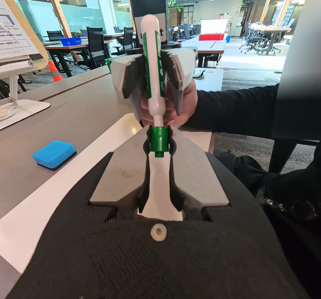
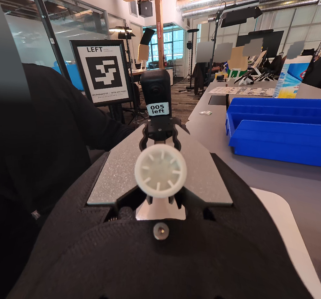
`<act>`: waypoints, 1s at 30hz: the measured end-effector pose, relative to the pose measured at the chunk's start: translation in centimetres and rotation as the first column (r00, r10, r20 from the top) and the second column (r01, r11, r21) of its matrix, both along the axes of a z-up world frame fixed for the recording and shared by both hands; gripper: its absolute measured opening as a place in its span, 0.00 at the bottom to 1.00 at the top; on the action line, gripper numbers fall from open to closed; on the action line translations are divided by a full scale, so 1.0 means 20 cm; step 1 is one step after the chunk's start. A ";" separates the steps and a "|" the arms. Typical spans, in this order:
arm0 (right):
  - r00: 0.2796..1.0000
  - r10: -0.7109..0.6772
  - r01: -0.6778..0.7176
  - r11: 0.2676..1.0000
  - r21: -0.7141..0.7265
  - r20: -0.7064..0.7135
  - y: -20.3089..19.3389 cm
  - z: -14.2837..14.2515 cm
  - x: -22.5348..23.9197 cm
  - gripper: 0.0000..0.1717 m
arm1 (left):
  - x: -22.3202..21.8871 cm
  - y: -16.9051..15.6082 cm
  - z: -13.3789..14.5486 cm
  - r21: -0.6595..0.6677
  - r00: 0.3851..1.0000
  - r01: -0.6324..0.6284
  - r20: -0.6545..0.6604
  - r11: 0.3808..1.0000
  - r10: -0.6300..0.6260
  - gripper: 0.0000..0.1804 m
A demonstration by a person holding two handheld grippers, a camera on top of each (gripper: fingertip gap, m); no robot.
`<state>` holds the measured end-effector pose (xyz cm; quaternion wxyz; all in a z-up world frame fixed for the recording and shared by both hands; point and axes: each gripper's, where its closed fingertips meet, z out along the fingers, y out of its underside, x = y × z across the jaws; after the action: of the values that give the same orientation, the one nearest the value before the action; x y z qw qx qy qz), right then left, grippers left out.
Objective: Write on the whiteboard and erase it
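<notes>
In the left wrist view my left gripper [image 1: 159, 140] is shut on the green cap [image 1: 159, 139] of a marker; both pads press on its sides. The white marker [image 1: 153, 75] with a green label stands up from the cap, its thin neck running into it. My right gripper [image 1: 158, 115] faces me and is shut on the marker's barrel. In the right wrist view my right gripper [image 2: 159, 139] holds the marker, whose round white rear end [image 2: 160, 170] faces the camera. The whiteboard [image 1: 69, 177] lies on the grey table below, with a blue eraser [image 1: 54, 155] to its left.
A person's hand [image 1: 189, 102] and dark sleeve hold the right gripper. Blue bins [image 2: 278, 134] stand on the table to the right of the whiteboard [image 2: 278, 221]. A sign on a white stand [image 1: 15, 38] is at the far left. A framed sign [image 2: 102, 71] stands behind. There is about 8 centimetres between the tips of the two grippers.
</notes>
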<state>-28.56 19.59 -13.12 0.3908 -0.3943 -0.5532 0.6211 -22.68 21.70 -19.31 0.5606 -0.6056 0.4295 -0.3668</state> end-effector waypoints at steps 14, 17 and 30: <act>0.950 -0.130 0.156 0.985 -0.069 0.283 0.11 -0.02 -0.08 0.21 | -0.04 0.03 0.11 -0.032 0.977 -0.049 0.205 0.998 0.055 0.08; 0.930 -0.144 0.188 0.977 -0.101 0.338 0.11 -0.05 -0.08 0.21 | -0.05 0.03 0.13 -0.018 0.968 -0.078 0.237 0.997 0.080 0.08; 0.928 -0.244 0.284 0.952 -0.112 0.280 0.12 0.02 0.00 0.14 | -0.06 0.02 0.17 0.059 0.946 -0.180 0.283 0.982 0.157 0.08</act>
<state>-28.62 21.92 -12.72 0.3634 -0.5725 -0.4934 0.5448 -23.89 22.19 -15.88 0.6694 -0.5588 0.3086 -0.3801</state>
